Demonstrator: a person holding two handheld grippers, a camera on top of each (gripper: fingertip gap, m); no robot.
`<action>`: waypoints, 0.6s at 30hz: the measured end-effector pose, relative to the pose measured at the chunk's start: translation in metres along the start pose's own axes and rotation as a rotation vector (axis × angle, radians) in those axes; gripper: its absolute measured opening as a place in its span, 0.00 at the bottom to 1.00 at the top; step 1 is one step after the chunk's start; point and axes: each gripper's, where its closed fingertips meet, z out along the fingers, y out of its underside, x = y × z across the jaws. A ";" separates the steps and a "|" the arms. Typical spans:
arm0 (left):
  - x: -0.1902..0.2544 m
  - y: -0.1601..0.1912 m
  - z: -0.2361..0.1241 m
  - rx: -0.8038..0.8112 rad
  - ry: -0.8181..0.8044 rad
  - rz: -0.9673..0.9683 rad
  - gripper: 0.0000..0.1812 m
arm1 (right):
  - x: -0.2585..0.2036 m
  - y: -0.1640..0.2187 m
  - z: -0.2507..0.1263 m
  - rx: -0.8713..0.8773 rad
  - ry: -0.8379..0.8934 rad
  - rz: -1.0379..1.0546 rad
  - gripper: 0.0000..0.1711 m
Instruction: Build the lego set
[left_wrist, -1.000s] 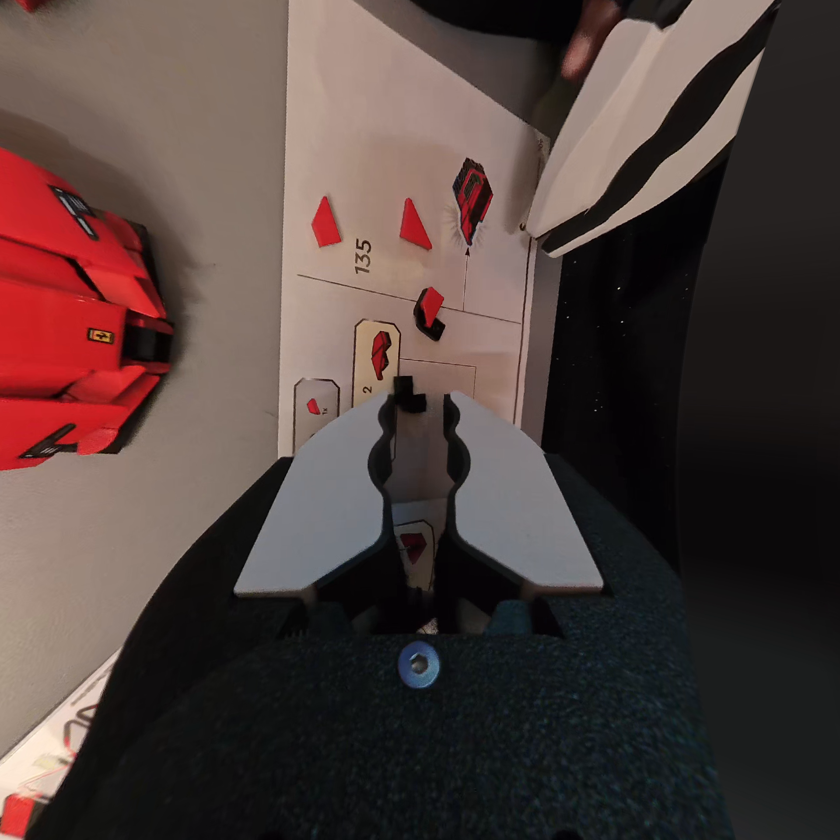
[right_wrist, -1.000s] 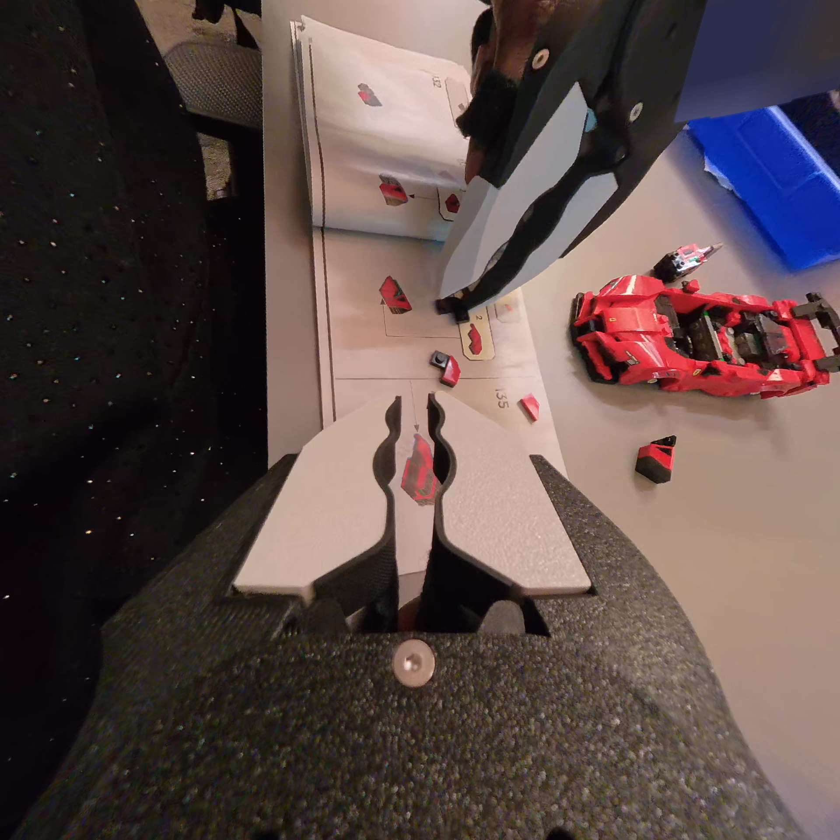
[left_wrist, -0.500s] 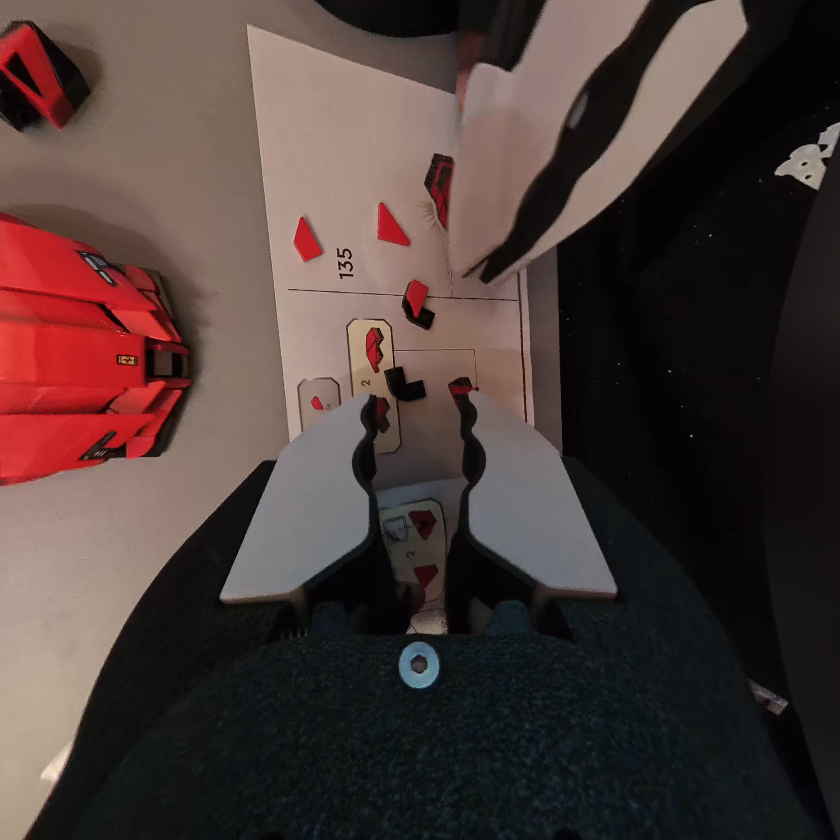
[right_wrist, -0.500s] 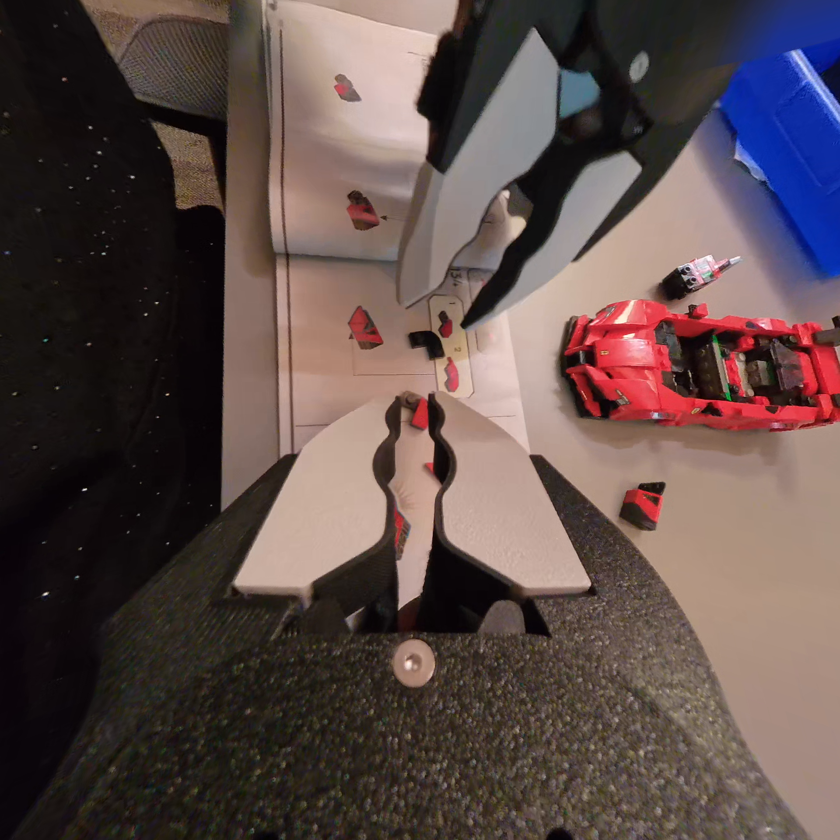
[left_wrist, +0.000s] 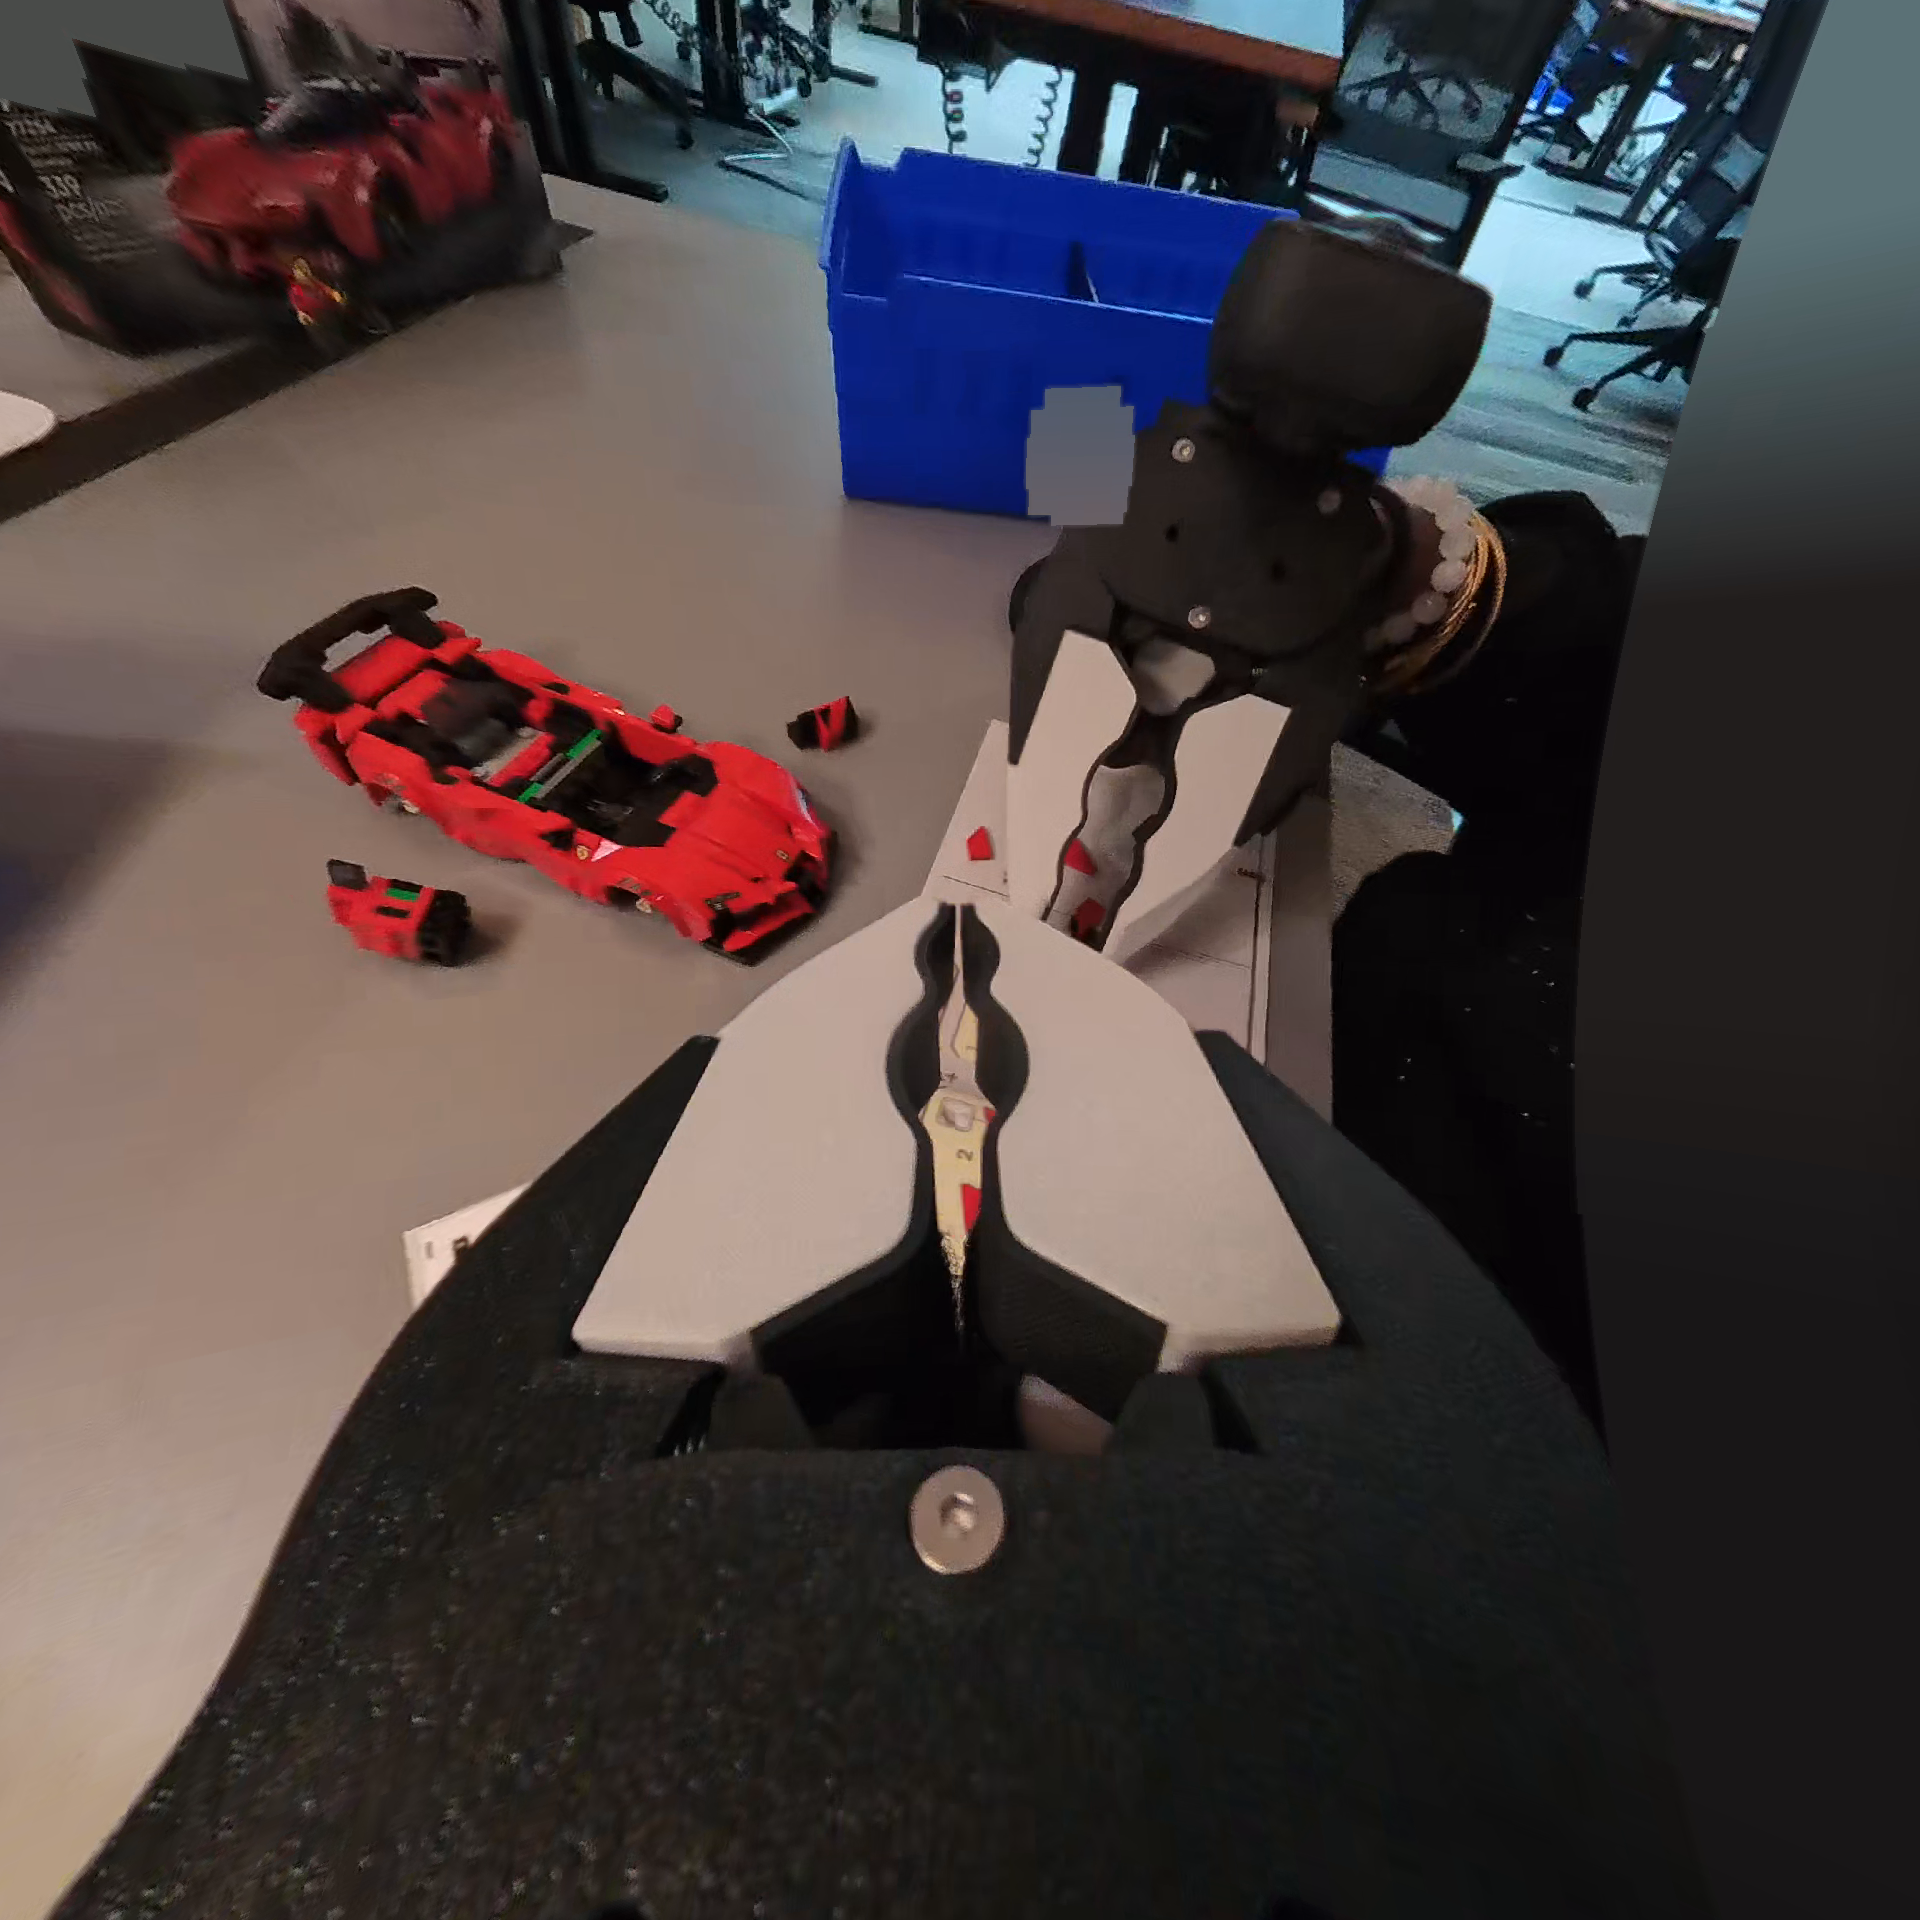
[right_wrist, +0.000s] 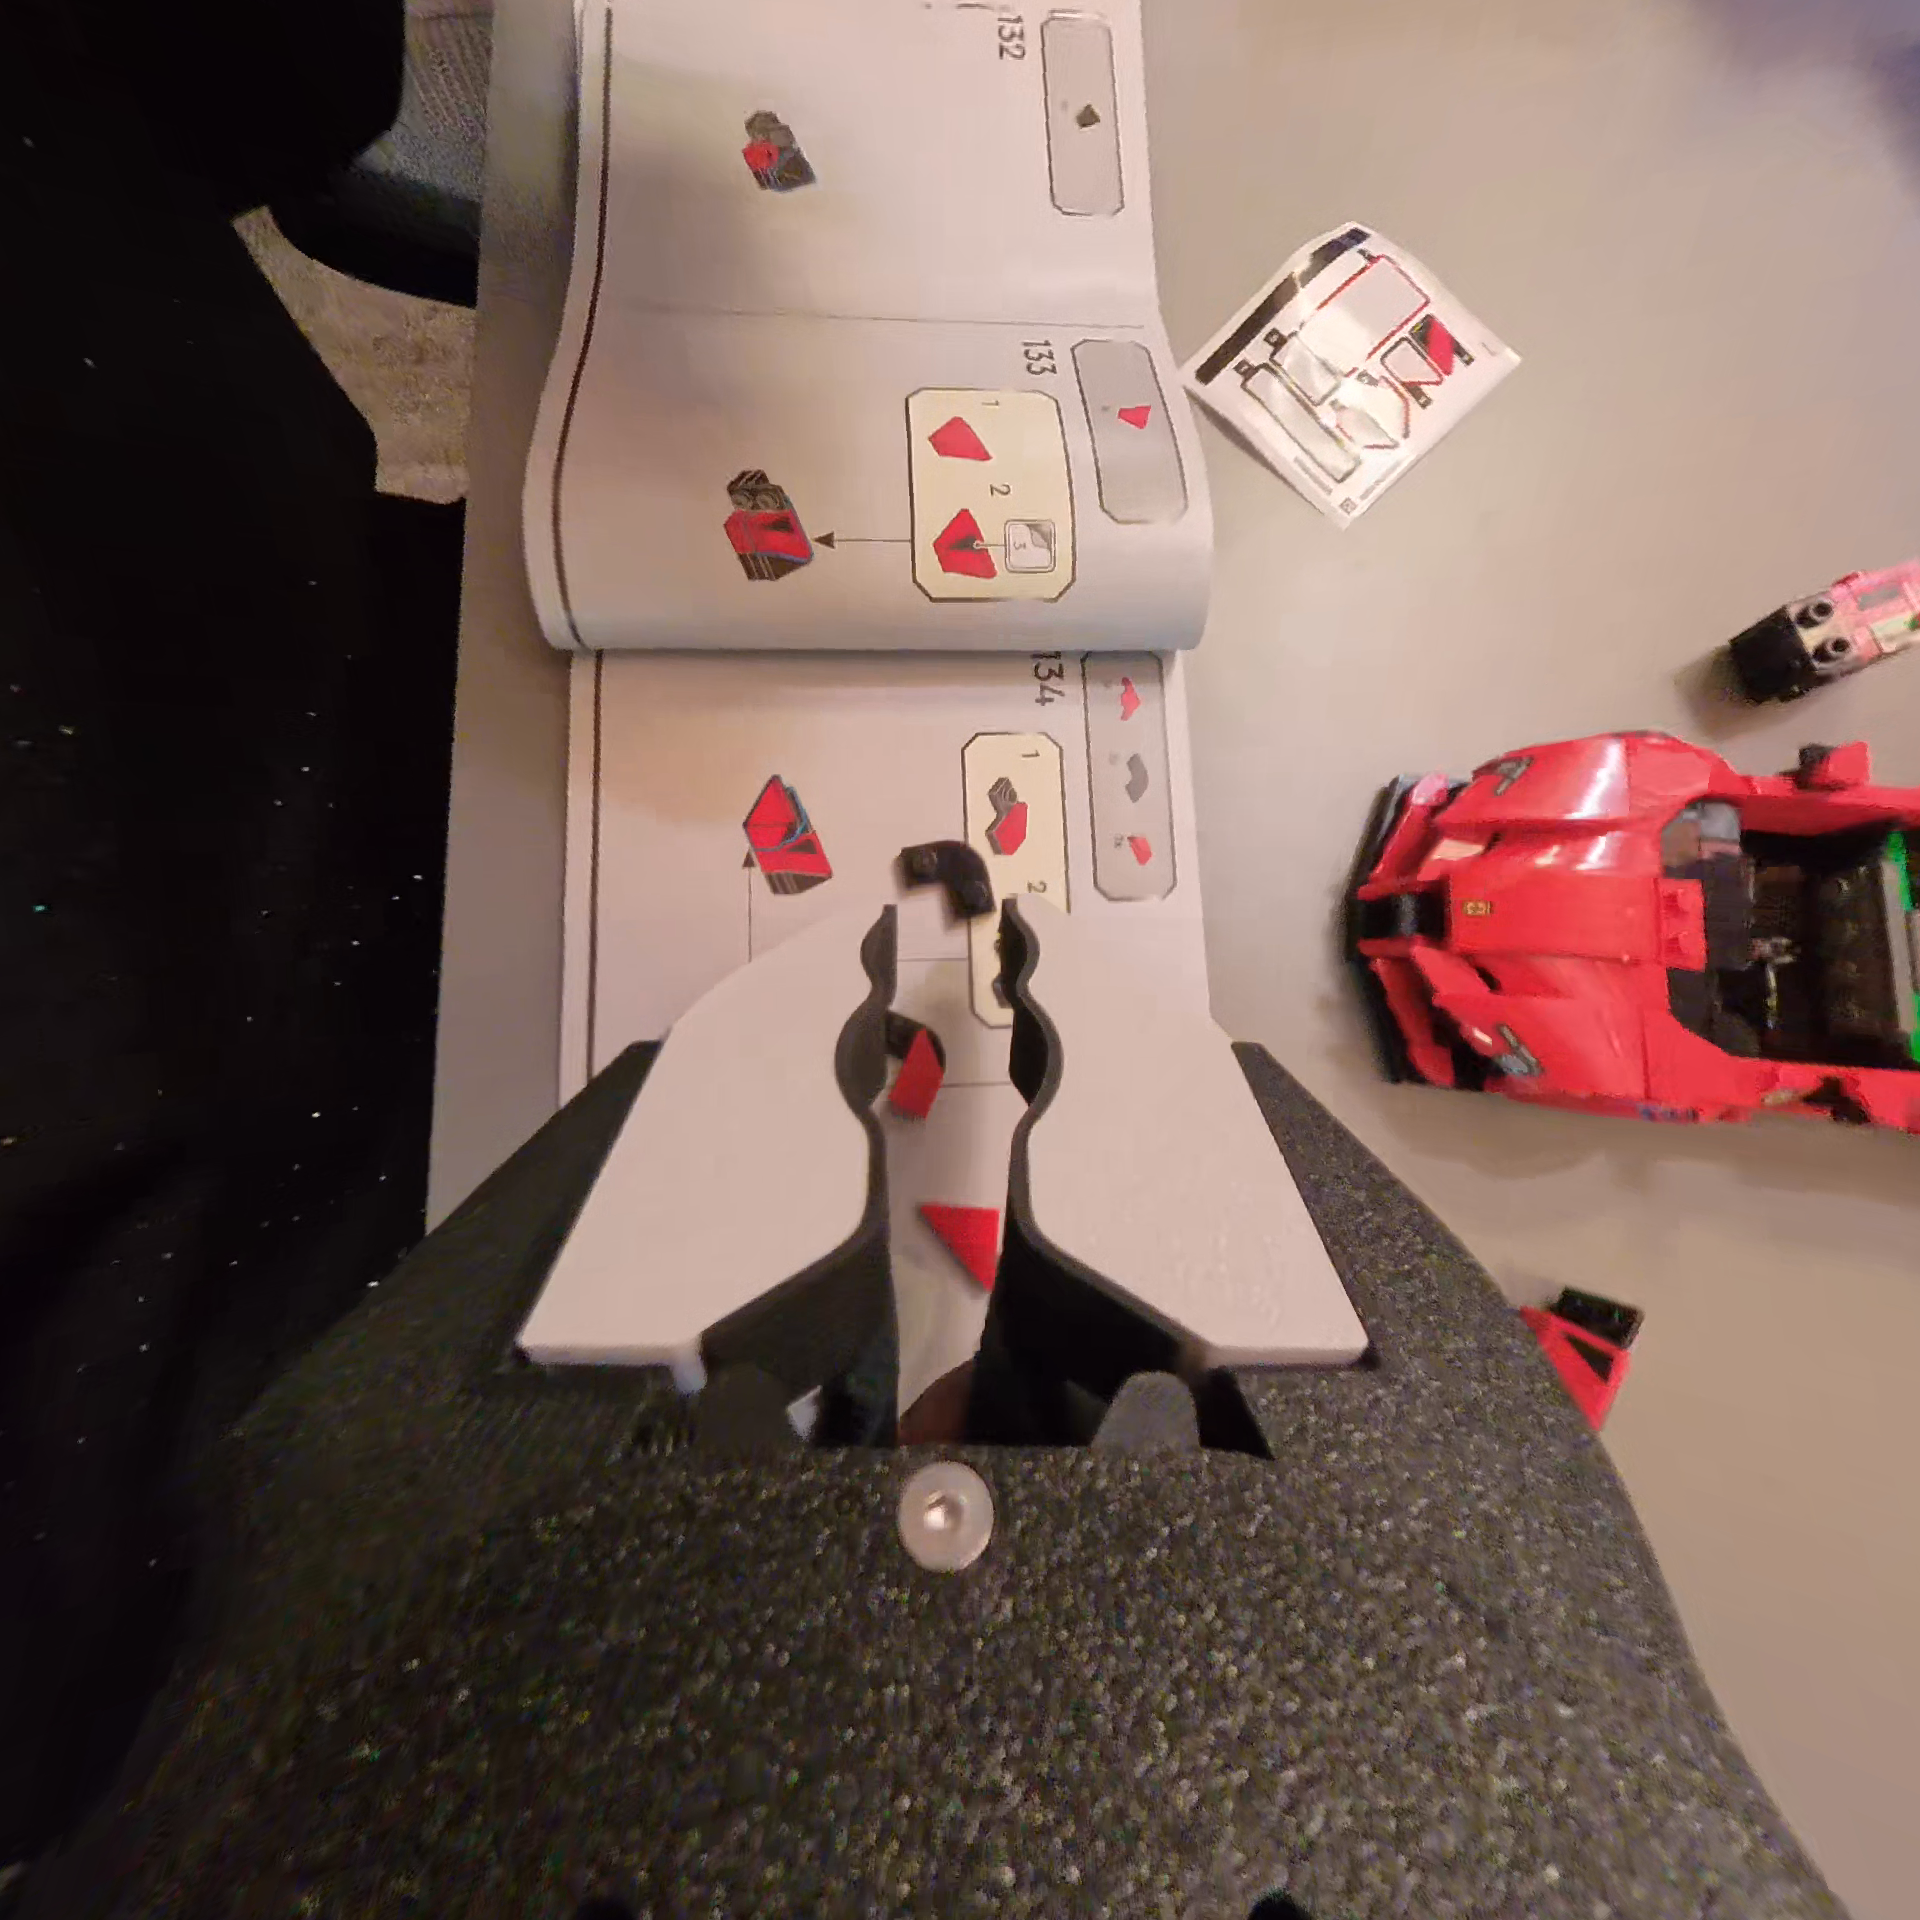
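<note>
The left gripper (left_wrist: 954, 920) hangs with its jaws nearly closed, empty. The right gripper (right_wrist: 943, 914) has its jaws narrowly parted; the black corner piece (right_wrist: 948, 875) lies just beyond their tips on the booklet (right_wrist: 665, 790). It should straddle that piece squarely before squeezing.

- glossy red plastic brick car (right_wrist: 1621, 935), catches the light
- matt white paper instruction booklet (right_wrist: 831, 343)
- smooth matt grey tabletop (left_wrist: 312, 1091)
- shiny blue plastic bin (left_wrist: 966, 343)
</note>
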 end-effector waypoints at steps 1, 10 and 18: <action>-0.001 0.002 -0.001 -0.011 0.002 0.006 0.01 | 0.001 0.000 0.003 -0.014 -0.004 -0.012 0.11; 0.006 0.004 0.002 0.031 0.079 0.029 0.01 | 0.002 0.005 0.012 -0.095 0.001 -0.055 0.05; -0.001 0.010 0.005 0.042 0.072 0.009 0.02 | 0.003 0.013 0.001 -0.082 0.161 0.060 0.04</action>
